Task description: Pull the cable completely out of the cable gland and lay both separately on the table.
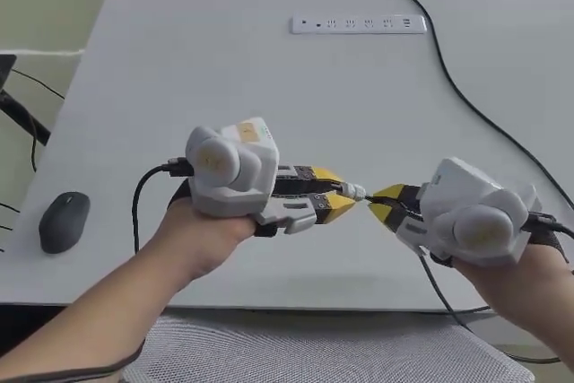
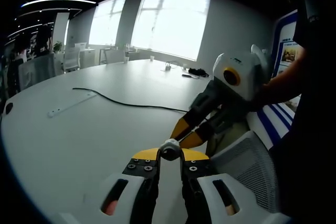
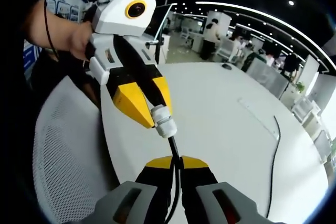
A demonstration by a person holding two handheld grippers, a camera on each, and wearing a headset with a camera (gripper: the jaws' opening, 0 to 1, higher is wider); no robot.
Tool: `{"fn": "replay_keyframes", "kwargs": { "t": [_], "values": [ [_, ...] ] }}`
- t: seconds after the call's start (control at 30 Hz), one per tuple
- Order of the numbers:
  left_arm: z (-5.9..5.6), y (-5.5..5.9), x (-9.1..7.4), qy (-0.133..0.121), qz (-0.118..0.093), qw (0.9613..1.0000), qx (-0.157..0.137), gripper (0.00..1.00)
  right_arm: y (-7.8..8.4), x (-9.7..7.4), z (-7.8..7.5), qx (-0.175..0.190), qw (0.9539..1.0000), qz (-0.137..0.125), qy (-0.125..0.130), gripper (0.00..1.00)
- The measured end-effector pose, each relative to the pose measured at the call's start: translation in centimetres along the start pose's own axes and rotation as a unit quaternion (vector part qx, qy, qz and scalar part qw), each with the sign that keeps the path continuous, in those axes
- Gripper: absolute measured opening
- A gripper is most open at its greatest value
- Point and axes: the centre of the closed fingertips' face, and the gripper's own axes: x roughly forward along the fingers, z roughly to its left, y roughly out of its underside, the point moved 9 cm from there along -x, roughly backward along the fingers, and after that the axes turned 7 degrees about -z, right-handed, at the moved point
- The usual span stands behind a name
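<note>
A small white cable gland [image 1: 355, 192] is held above the table's near edge, my left gripper [image 1: 339, 201] shut on it. In the left gripper view the gland [image 2: 170, 149] sits pinched between the yellow tips of my left gripper [image 2: 169, 155]. A thin black cable [image 3: 175, 157] runs out of the gland [image 3: 164, 123] into my right gripper [image 3: 177, 164], which is shut on it just behind the gland. The right gripper [image 1: 384, 204] faces the left one tip to tip, a short gap apart. The cable's loose end [image 1: 441, 297] hangs down below the right hand.
The white table [image 1: 269, 87] carries a white power strip [image 1: 359, 23] at the back, with its black cord [image 1: 475, 109] running down the right side. A dark mouse [image 1: 64, 220] lies at the left edge. A mesh chair [image 1: 305, 347] sits below the near edge.
</note>
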Motion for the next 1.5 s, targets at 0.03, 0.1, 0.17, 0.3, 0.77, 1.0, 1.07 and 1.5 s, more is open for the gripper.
{"fn": "replay_keyframes", "kwargs": {
  "t": [0.03,0.1,0.17,0.3,0.77,1.0,1.07,1.5],
  "values": [
    [0.0,0.0,0.0,0.001,0.0,1.0,-0.001,0.15,0.1,0.0,0.0,0.006,1.0,-0.001,0.001,0.0],
    [0.0,0.1,0.0,0.0,0.0,1.0,-0.002,0.15,0.4,-0.1,-0.1,0.017,0.9998,0.001,0.001,0.0],
    [0.1,0.0,0.0,-0.001,-0.001,1.0,-0.002,0.15,0.7,-0.1,-0.2,0.028,0.9996,0.004,0.004,0.0],
    [0.2,0.0,0.0,-0.001,-0.003,1.0,-0.003,0.15,1.4,-0.3,-0.4,0.045,0.9989,0.01,0.006,0.0],
    [0.1,0.1,0.3,-0.004,0.002,1.0,0.002,0.15,2.3,-0.5,-0.2,0.068,0.9977,0.01,0.006,0.0],
    [0.1,0.0,-0.2,-0.015,-0.002,0.9999,0.0,0.15,3.4,-0.7,-0.3,0.057,0.9978,0.031,0.009,0.0],
    [0.3,-0.1,-0.3,-0.015,-0.008,0.9998,-0.008,0.15,3.8,-1.0,-0.4,0.064,0.9973,0.033,0.012,0.0],
    [-0.2,0.7,0.0,-0.002,0.003,1.0,-0.008,0.15,3.5,-1.2,-1.0,0.066,0.9969,0.036,0.021,0.0]
  ]
}}
